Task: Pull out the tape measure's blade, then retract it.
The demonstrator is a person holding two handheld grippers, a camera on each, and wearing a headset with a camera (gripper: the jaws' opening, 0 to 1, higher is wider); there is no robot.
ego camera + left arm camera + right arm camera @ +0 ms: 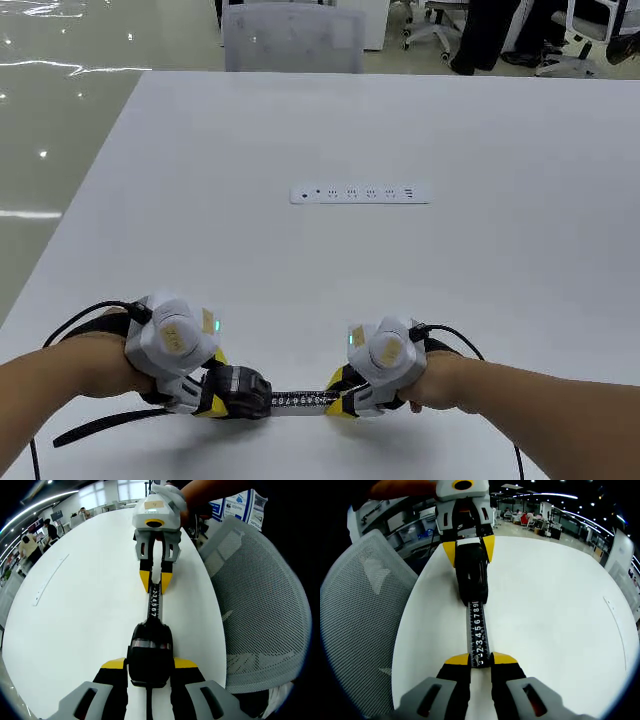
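Now we clamp the black plastic tape measure case point(240, 392) in our left gripper point(213, 399) at the white table's point(400, 130) near edge. Our right gripper point(345, 399) pinches its numbered blade point(303, 400), which runs straight rightward between them.

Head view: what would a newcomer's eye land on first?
The black tape measure at the near edge of the table, clamped in the left gripper, with a short run of blade stretched to the right gripper, which pinches its tip. Farther back, a white power strip lies mid-table.
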